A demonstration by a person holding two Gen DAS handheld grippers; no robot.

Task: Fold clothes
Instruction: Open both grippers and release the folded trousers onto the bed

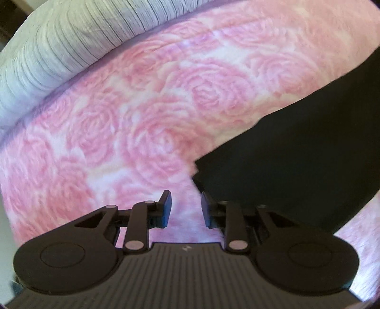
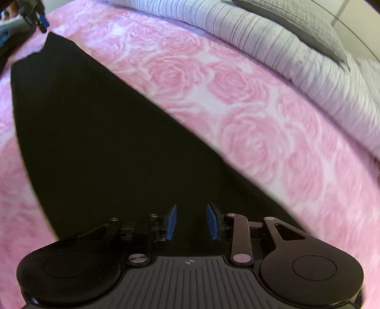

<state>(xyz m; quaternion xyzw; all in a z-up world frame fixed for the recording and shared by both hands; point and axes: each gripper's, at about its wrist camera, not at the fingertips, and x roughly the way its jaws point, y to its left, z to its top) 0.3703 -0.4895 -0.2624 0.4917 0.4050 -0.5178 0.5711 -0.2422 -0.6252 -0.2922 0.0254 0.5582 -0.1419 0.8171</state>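
My left gripper [image 1: 185, 209] has its jaws apart with nothing between them; only the pink rose-pattern blanket [image 1: 133, 123] shows in the gap. My right gripper [image 2: 191, 222] also stands with its jaws apart, the blue pads [image 2: 171, 222] free, and I see no cloth pinched there. It hangs over the black garment [image 2: 114, 147], pointing steeply down.

The black garment lies flat on the blanket as one long folded panel. Its near end is under my right gripper, and its far corner reaches to the tip of my left gripper, which the right wrist view shows at the upper left. In the left wrist view that corner [image 1: 201, 171] lies just beside the right jaw, apart from it.

I judge that the next fold is about to be prepared. To do it well, I should take both ends at the same layer, pinch all layers together at the edges, and bring them over evenly so the edges meet straight.

Behind the garment lies a grey-white ribbed cover [image 2: 296, 54], and on it a dark grey pillow [image 2: 292, 16]. No container is visible in either view.
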